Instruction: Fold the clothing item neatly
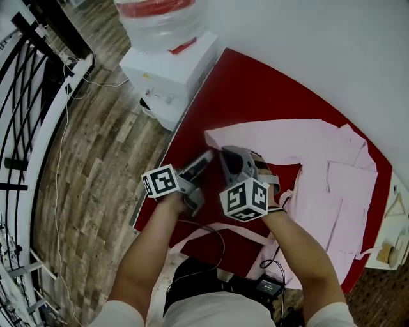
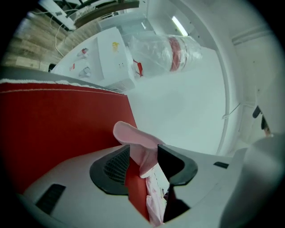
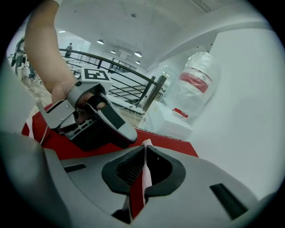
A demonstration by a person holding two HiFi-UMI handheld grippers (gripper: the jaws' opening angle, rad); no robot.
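A pale pink garment [image 1: 307,147] lies spread on the red table [image 1: 255,89], its near-left corner folded over. Both grippers meet at that corner. My left gripper [image 1: 208,158] stands open; in the left gripper view a fold of pink cloth [image 2: 133,133] sits between its jaws [image 2: 143,151], resting against one pad, with a red gap beside the other. My right gripper [image 1: 223,153] is shut on a thin edge of the pink cloth [image 3: 146,180], which runs up between its closed jaws [image 3: 145,149]. The left gripper's body [image 3: 102,120] lies close beside it.
A white water dispenser [image 1: 166,70] with a wrapped bottle [image 1: 160,19] stands off the table's far-left corner. Wooden floor and a black railing [image 1: 25,128] lie left. A pink strip [image 1: 211,233] hangs over the near edge. A white wall backs the table.
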